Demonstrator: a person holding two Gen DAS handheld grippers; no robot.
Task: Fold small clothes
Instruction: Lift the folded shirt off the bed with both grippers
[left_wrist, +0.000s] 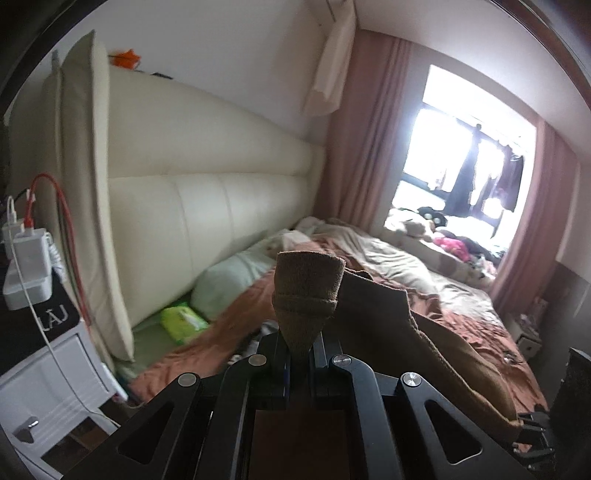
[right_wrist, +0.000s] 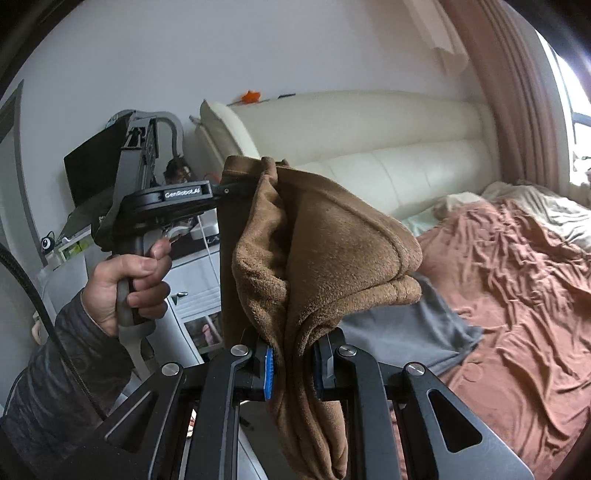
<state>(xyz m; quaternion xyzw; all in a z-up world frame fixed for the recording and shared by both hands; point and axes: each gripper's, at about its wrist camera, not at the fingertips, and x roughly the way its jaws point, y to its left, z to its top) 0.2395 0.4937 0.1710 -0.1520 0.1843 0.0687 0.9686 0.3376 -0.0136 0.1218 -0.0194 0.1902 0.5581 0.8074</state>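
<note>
A brown fleece garment hangs in the air between both grippers, above the bed. My left gripper is shut on a ribbed cuff end of the brown garment, which sticks up past its fingers; the rest drapes off to the right. My right gripper is shut on a bunched fold of the same garment, which sags below the jaws. In the right wrist view the left gripper's body shows at the left, held by a person's hand, its tips hidden by the cloth.
A bed with a rumpled rust-brown sheet lies below, with a grey cloth on its near part. A cream padded headboard runs along the wall. A white nightstand with chargers stands at the left. A pillow and green packet lie by the headboard.
</note>
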